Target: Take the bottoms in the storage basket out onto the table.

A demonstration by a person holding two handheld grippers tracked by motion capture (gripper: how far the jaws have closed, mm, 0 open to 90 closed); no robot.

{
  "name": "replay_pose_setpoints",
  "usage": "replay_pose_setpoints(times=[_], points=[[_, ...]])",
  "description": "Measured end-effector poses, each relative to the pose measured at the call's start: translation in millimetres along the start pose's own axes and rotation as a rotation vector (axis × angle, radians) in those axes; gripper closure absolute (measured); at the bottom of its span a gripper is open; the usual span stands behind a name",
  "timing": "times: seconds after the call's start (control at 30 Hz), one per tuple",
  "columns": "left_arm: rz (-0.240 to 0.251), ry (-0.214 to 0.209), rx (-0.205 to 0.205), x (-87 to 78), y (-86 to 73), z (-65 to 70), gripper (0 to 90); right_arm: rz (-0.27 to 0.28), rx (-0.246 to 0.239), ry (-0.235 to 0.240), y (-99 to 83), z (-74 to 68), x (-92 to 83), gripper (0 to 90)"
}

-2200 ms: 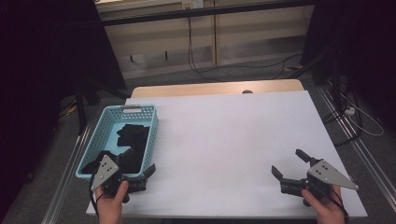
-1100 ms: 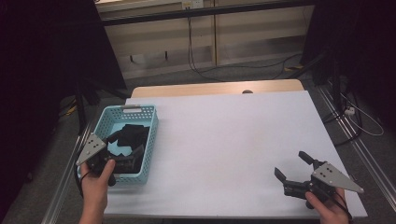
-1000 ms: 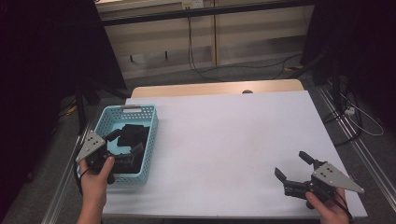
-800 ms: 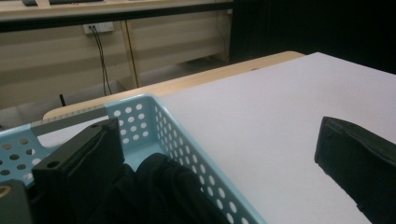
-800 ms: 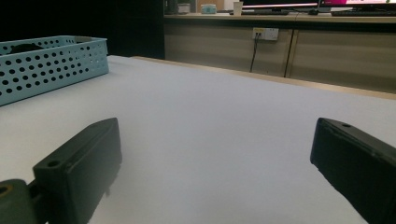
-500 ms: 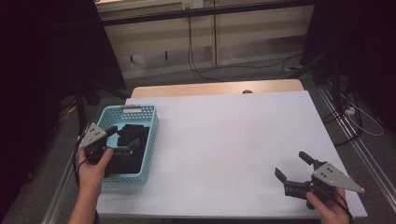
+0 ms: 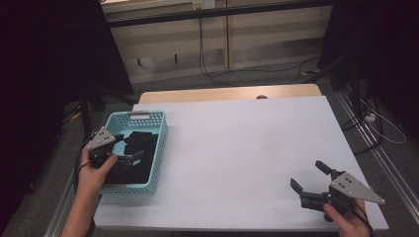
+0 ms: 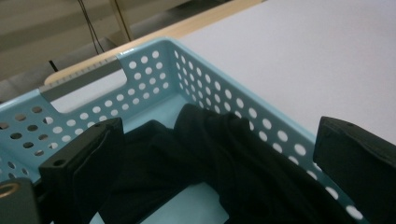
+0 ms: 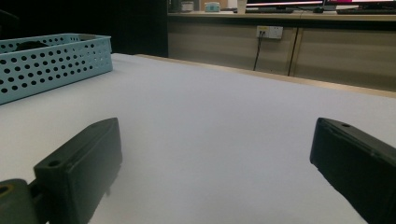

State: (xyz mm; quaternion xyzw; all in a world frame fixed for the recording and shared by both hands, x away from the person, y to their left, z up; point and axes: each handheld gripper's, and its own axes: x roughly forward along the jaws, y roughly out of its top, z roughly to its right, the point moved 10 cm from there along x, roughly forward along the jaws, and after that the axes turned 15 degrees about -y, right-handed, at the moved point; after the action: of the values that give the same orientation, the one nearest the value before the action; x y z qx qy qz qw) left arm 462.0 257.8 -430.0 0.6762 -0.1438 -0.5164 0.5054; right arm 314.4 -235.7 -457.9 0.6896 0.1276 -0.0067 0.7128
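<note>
Black cloth (image 8: 224, 158) in blue basket (image 7: 148, 118) under open-jawed left gripper (image 7: 126, 146); right gripper (image 7: 309, 178) likewise open.

My left hand-held gripper (image 7: 124, 147) has black jaws and a grey three-cornered plate on top. It sits over a light blue basket (image 7: 157, 148) whose walls are dotted with rows of small round holes, with a plain pale strip along the rim handle. The cloth (image 8: 224, 168) inside the basket is black, with no print that I can make out, and a pale patch of the basket floor shows between its folds. My right hand-held gripper (image 7: 312, 181) is black with the same grey plate. The bench (image 7: 247, 148) is plain white, with a light wood-coloured strip along its far edge.
</note>
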Motion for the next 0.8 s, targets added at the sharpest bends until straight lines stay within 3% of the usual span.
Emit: replay_pose_setpoints(times=[0.07,0.13,0.3,0.5,0.6,0.7,0.8], points=[[-0.009,-0.003,0.017,0.6,-1.3,-1.2,2.7,-0.002,-0.004,0.003,-0.6,-0.1,0.2,1.4],[-0.017,-0.035,0.013,2.6,-2.6,-0.5,2.7,-0.001,-0.003,0.003,-0.5,-0.2,0.3,1.4],[-0.101,-0.060,0.039,7.2,-12.1,-2.6,2.7,-0.001,-0.004,0.004,-0.5,-0.6,0.5,1.4],[-0.241,-0.095,0.104,11.2,-25.4,-8.2,3.6,-0.002,-0.005,0.010,-0.8,-1.4,0.4,1.4],[-0.269,-0.106,0.116,12.2,-28.2,-10.0,4.0,-0.001,-0.004,0.016,-0.5,-2.4,-0.2,1.4],[-0.339,-0.163,0.143,11.9,-34.3,-10.1,4.4,-0.001,-0.003,0.020,-0.8,-3.8,-0.5,1.4],[-0.382,-0.192,0.145,9.8,-37.4,-8.9,5.1,-0.003,-0.004,0.022,-1.1,-4.6,-0.5,1.4]])
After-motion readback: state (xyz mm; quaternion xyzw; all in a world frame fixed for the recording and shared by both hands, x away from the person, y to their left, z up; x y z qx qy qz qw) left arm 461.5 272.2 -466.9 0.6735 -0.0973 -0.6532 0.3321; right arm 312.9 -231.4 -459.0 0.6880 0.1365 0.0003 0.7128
